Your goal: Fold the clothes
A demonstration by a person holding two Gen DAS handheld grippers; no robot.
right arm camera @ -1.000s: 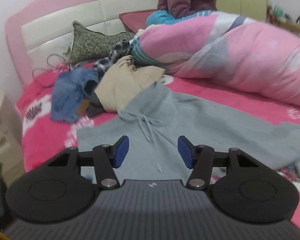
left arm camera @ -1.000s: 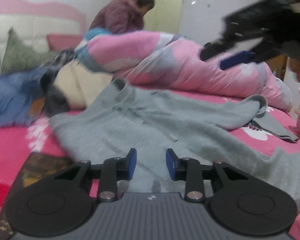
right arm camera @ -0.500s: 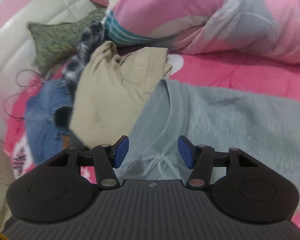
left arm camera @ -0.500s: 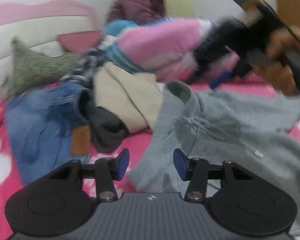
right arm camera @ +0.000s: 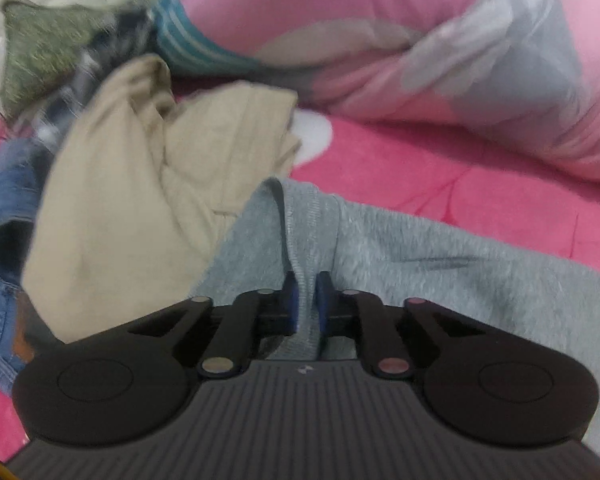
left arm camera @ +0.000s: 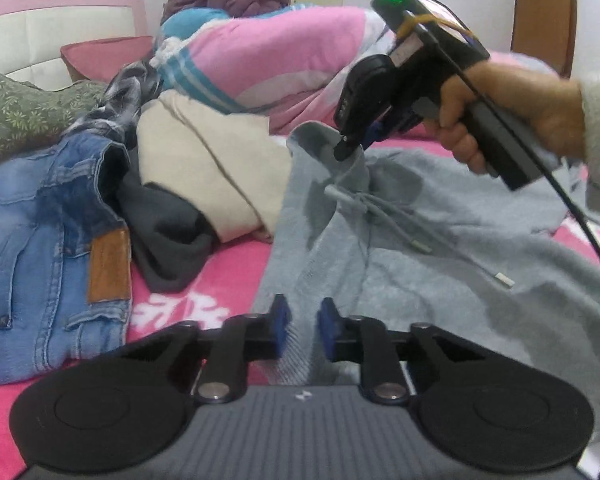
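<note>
Pinching the waistband of grey sweatpants (right arm camera: 440, 264) spread on a pink bed, the right gripper (right arm camera: 305, 300) could slip; the left gripper (left arm camera: 302, 326) straddles the edge, narrowly open.

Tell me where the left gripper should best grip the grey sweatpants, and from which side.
Probably the near waistband corner of the grey sweatpants, straight ahead of the left gripper, coming in low from the near side. The right gripper pinches the far corner, so this pairs the grips.
</note>
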